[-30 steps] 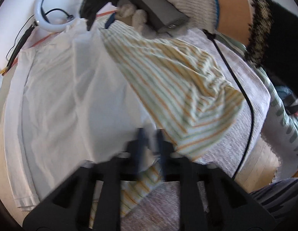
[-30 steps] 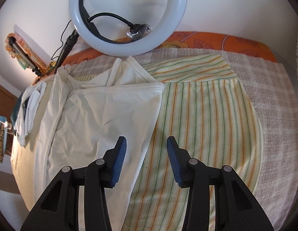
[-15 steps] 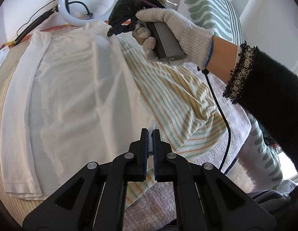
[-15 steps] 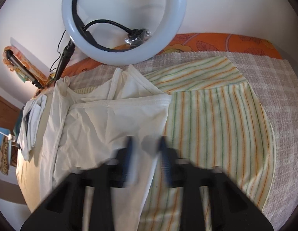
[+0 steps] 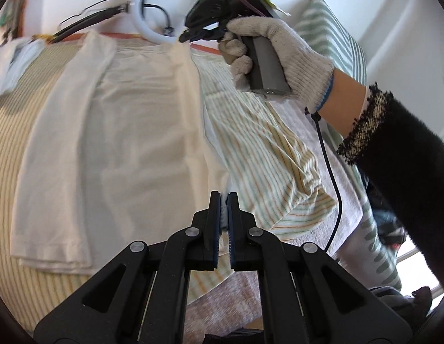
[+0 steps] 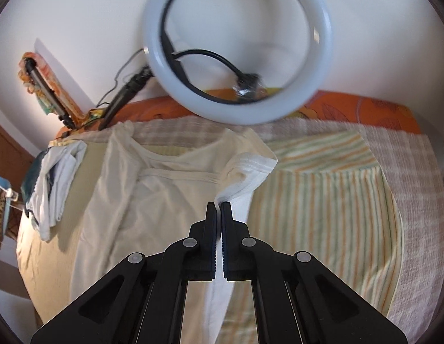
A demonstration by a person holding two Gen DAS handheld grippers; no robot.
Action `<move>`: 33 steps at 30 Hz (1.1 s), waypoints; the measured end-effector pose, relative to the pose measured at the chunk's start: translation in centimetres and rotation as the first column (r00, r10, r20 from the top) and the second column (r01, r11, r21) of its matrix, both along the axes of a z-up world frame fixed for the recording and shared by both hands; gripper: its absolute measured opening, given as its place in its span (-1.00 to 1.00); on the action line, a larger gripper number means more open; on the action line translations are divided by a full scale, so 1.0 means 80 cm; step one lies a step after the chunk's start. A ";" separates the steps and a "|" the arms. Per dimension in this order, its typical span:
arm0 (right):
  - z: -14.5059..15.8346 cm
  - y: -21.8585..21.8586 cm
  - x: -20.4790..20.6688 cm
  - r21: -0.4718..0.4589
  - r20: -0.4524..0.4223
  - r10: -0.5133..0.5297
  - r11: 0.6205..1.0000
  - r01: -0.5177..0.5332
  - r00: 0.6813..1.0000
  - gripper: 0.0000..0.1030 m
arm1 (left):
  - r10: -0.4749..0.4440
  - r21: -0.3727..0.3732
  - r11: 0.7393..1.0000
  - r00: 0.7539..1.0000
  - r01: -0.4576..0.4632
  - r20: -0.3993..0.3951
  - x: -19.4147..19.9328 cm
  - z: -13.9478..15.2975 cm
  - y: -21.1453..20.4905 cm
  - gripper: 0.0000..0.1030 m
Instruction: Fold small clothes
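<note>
1. Two grippers, both clamped on the same cream T-shirt (image 5: pixel 113 132). It lies flat on a striped cloth (image 5: pixel 267 154) spread over the bed (image 6: pixel 416 172).
2. Left gripper (image 5: pixel 224 197): jaws pressed together with a thin strip of the shirt's hem edge pinched between them, at the shirt's right bottom corner, near the bed's front edge.
3. Right gripper (image 6: pixel 218 209): jaws pressed together on a bunched fold of the shirt's right sleeve, which rises off the cloth into the jaws. From the left wrist view it sits at the shirt's far right corner (image 5: pixel 193 33), held by a gloved hand (image 5: pixel 279 54); the pinch itself is too small to read there.
4. Shirt's right side edge runs roughly straight between the two grips. Left sleeve and left edge lie flat on the cloth; neckline (image 6: pixel 176 157) points toward the bed's far edge.
5. Striped cloth shows bare to the right of the shirt; its front right corner is rumpled.
6. Ring light (image 6: pixel 239 48) stands at the bed's far edge, just behind the neckline.
7. Small white garment (image 6: pixel 55 183) lies crumpled at the bed's left edge, apart from the shirt.
8. Both frames show motion blur.
</note>
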State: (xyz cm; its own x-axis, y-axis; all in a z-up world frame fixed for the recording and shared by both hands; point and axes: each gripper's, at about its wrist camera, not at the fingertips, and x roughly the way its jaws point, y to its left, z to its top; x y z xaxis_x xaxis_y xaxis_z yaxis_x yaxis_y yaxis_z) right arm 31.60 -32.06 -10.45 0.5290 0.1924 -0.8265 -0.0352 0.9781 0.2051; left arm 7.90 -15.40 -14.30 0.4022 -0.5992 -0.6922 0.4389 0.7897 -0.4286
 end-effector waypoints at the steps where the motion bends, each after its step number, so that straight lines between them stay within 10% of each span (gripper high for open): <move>1: 0.002 0.008 0.002 -0.006 0.002 0.006 1.000 -0.006 1.000 -0.96 | 0.016 -0.012 1.000 1.000 -0.016 -0.006 0.001 -0.001 0.009 -0.95; 22: -0.057 0.110 0.043 -0.142 -0.108 0.103 0.983 -0.118 0.989 -0.94 | 0.058 0.048 0.997 0.997 -0.055 -0.045 0.017 -0.034 0.071 -0.95; 33: -0.003 0.087 -0.008 -0.077 -0.041 0.098 0.992 -0.101 0.994 -0.54 | 0.086 0.085 0.992 0.996 -0.088 0.022 -0.007 0.002 0.120 -0.72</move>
